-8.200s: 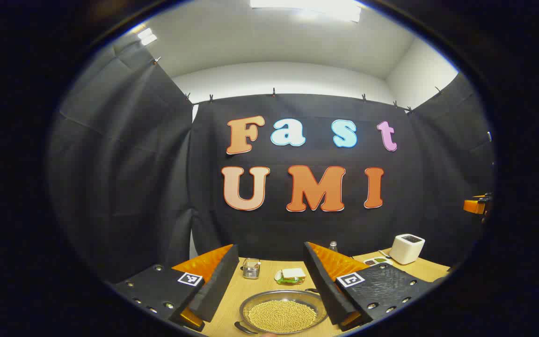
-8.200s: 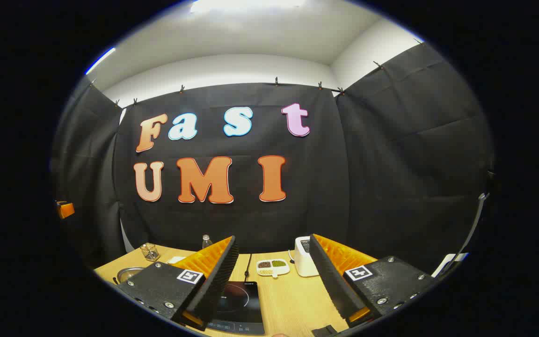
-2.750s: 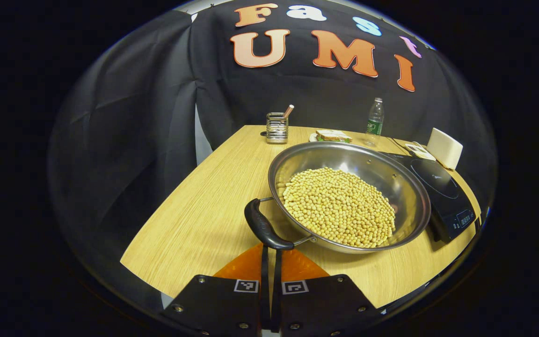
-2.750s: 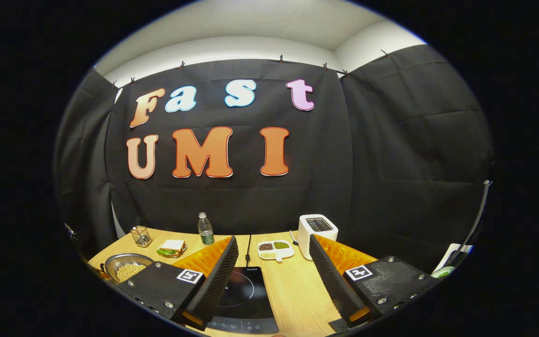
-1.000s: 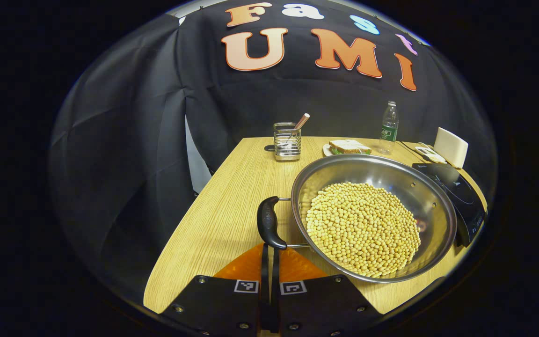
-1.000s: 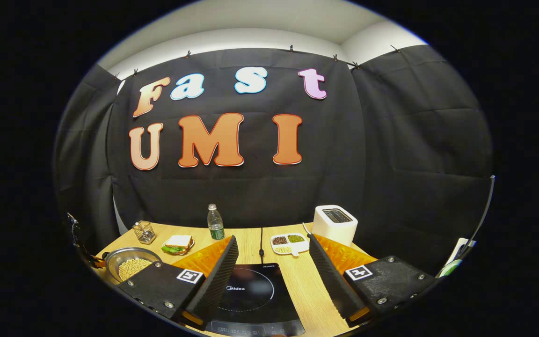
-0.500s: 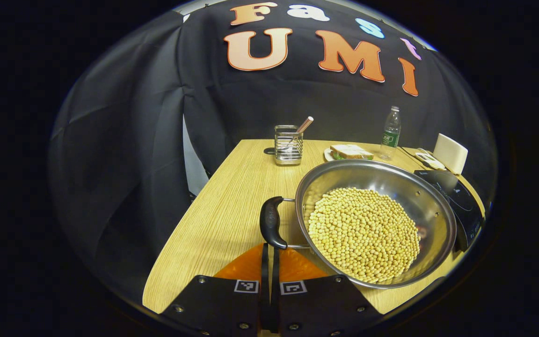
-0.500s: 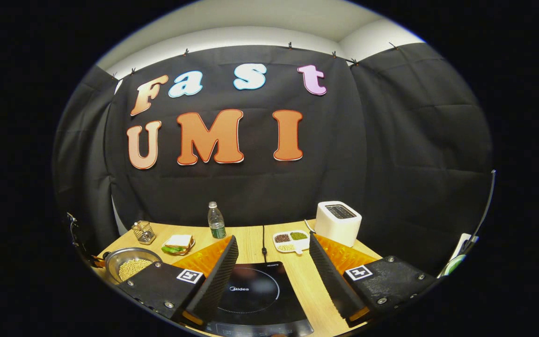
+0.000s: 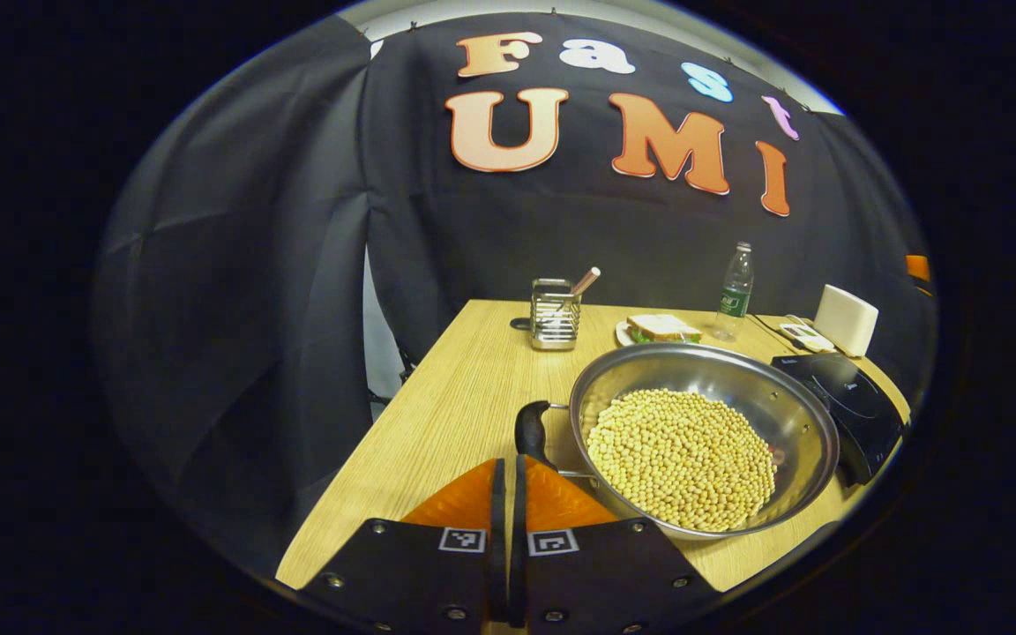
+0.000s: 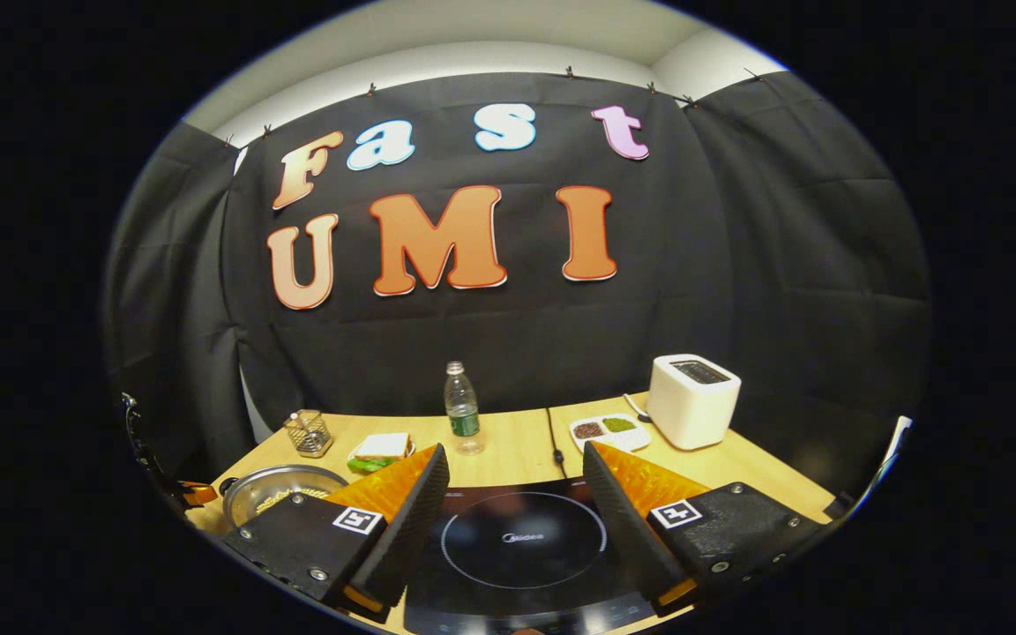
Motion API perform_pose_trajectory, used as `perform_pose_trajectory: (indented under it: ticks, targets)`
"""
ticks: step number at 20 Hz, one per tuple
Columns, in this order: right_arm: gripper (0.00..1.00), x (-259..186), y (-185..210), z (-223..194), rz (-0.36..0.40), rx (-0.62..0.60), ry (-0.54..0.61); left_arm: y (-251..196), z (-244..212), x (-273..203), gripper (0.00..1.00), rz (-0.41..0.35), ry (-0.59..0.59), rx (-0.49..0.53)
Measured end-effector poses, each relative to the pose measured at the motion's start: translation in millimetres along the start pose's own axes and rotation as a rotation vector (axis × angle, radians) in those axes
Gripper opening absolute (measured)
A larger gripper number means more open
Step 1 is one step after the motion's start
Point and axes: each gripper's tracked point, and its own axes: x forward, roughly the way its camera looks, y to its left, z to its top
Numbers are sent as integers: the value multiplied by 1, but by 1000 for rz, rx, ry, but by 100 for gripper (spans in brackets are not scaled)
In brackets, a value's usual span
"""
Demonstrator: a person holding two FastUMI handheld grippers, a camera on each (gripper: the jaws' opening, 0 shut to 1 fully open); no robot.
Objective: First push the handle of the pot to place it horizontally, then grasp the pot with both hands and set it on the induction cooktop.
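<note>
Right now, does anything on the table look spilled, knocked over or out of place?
Nothing stands out. The beans sit inside the pot, none on the table. The bottle and utensil holder stand upright, and the induction cooktop is bare.

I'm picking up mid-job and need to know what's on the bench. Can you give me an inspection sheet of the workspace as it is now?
Surface: wooden table.
Job's things: steel pot full of soybeans on the table beside the induction cooktop, not on it; black pot handle at its near side.
Clutter: utensil holder, sandwich, water bottle, toaster, divided dish.
Grippers: left gripper shut, empty, tips at the pot handle; right gripper open above the induction cooktop.
Cables: black cord runs back from the induction cooktop.
Surroundings: black cloth walls.
</note>
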Motion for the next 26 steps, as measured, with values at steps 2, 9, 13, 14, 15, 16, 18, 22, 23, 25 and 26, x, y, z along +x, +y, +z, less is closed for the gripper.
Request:
perform_pose_trajectory:
  ticks: [2,9,13,14,15,16,18,22,23,25,26]
  targets:
    - [95,6,23,-17,18,6,30,-6,9,2,2,-11,-25,13]
    - [95,39,97,-82,56,9,119,-28,19,24,42,-58,-55,-5]
    - [95,57,133,-122,70,-26,172,-32,14,38,66,-72,-44,-18]
    - [95,61,140,-134,79,-29,198,-30,14,42,80,-61,-41,-16]
    - [95,65,148,-146,87,-32,225,-28,12,43,84,-58,-33,-12]
    - [95,68,153,-157,92,-34,246,-28,10,46,86,-60,-26,-11]
    - [96,69,159,-173,89,-48,275,-25,6,50,86,-59,-16,-12]
    - [96,84,166,-195,84,-76,319,-21,-1,58,86,-65,8,-13]
    - [96,88,168,-199,84,-81,331,-21,-5,60,86,-72,22,-21]
    - [96,96,169,-206,78,-91,350,-22,-11,65,86,-81,49,-40]
    - [96,99,171,-211,83,-92,362,-21,-13,67,86,-84,59,-45]
